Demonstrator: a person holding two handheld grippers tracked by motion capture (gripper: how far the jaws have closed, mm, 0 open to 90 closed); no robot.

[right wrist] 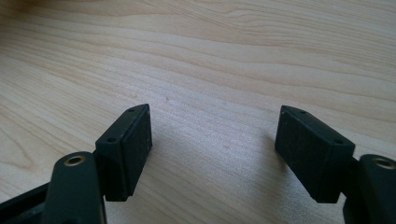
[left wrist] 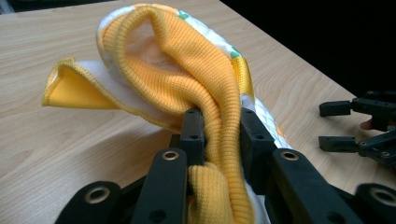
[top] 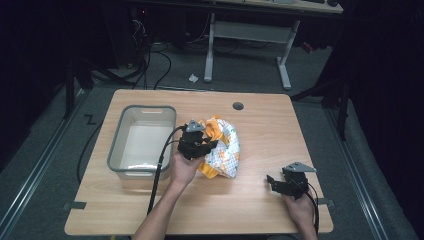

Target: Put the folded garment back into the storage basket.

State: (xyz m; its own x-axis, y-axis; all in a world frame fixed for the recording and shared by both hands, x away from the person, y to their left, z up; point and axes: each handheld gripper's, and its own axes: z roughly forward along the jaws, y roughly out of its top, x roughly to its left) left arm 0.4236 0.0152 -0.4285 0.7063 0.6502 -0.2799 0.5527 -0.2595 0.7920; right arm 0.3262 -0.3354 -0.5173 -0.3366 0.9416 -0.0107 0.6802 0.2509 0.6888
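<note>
Since the left gripper (left wrist: 217,123) only pinches the yellow garment's (left wrist: 187,74) ribbed cuff at centre frame, it might slip; right gripper (right wrist: 212,140) sits spread.

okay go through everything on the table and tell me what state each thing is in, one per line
Left tool: shut on the yellow ribbed edge of the garment.
Right tool: open, nothing between its jaws, over bare table.
Garment: crumpled, partly lifted, beside the bin.
Grey bin: upright, nothing visible inside.
</note>
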